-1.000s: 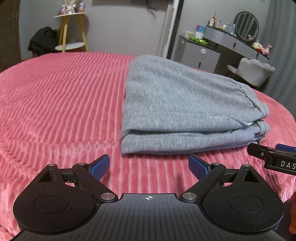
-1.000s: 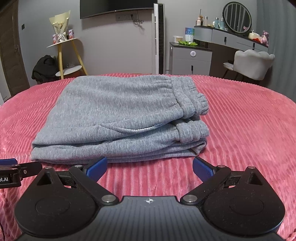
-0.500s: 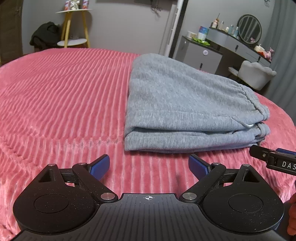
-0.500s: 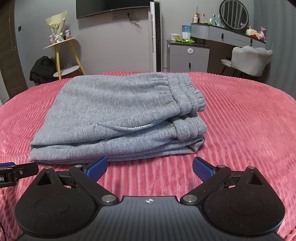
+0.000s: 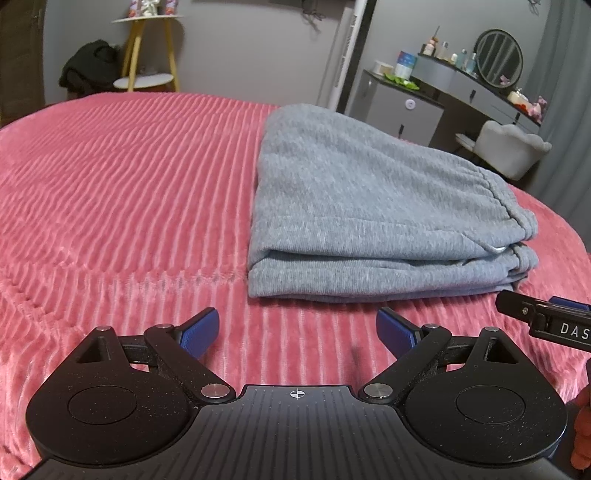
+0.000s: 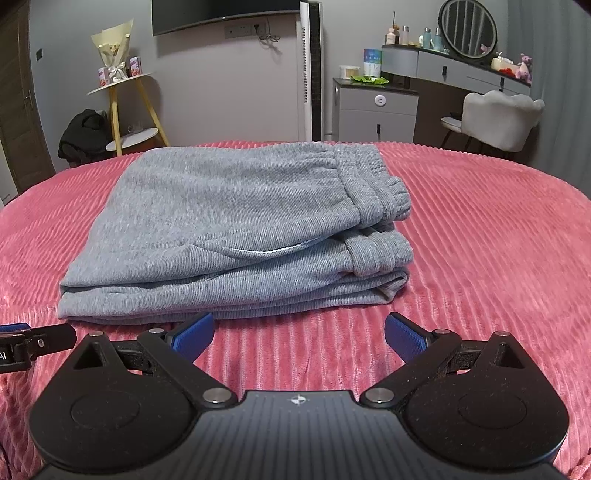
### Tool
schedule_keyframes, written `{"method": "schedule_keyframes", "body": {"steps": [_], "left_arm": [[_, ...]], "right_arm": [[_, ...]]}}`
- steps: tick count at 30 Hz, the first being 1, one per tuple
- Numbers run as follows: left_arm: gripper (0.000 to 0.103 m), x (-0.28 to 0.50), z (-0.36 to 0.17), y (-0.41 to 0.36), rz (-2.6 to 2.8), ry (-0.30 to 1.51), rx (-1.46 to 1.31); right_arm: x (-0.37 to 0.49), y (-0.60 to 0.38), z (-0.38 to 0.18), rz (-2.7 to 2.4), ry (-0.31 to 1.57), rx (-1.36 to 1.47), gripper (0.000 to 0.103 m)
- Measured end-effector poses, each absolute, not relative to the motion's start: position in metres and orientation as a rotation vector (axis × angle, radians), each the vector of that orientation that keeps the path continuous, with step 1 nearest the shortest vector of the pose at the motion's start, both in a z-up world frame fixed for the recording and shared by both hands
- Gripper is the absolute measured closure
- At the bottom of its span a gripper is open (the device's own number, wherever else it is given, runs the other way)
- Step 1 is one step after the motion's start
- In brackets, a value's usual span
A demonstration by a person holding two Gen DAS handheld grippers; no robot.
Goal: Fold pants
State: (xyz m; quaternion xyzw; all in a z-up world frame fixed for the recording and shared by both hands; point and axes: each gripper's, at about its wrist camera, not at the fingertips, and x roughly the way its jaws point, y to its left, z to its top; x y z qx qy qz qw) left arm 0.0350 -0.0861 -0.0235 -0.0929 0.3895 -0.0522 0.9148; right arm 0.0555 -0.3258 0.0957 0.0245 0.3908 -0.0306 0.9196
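Observation:
Grey sweatpants (image 5: 362,206) lie folded in a flat stack on the pink ribbed bedspread (image 5: 122,206), waistband at the right end. In the right wrist view the pants (image 6: 236,229) sit straight ahead. My left gripper (image 5: 297,332) is open and empty, a short way in front of the stack's near left corner. My right gripper (image 6: 299,334) is open and empty, just in front of the stack's near edge. Each gripper's tip shows at the edge of the other's view.
The bedspread (image 6: 498,240) spreads wide on both sides of the pants. Beyond the bed stand a yellow-legged side table (image 6: 122,110), a dark bag (image 6: 83,134), a grey cabinet (image 6: 375,107), a vanity with round mirror (image 6: 467,27) and a white chair (image 6: 498,118).
Both grippers have drawn back slightly from the pants and risen a little. Both stay open. The pants have not moved.

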Motion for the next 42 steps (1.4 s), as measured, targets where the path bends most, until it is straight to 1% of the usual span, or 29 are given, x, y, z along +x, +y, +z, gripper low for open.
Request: {"method": "schedule_keyframes", "body": {"steps": [29,35,42], "left_arm": [[0.007,0.0355,-0.0228,-0.0848,-0.113,0.800,-0.208],[0.008,0.0322,-0.0208,-0.0847,-0.119,0.762,-0.204],[0.008,0.0332,-0.0207,-0.0878,-0.151,0.776,-0.197]], "right_arm": [[0.0559,-0.3291,0.0922,-0.061,0.809,0.055,0.004],[0.0560,-0.3295,0.0924,-0.059,0.809,0.057,0.004],[0.0558,-0.3299,0.0930,-0.060,0.809,0.059,0.004]]}}
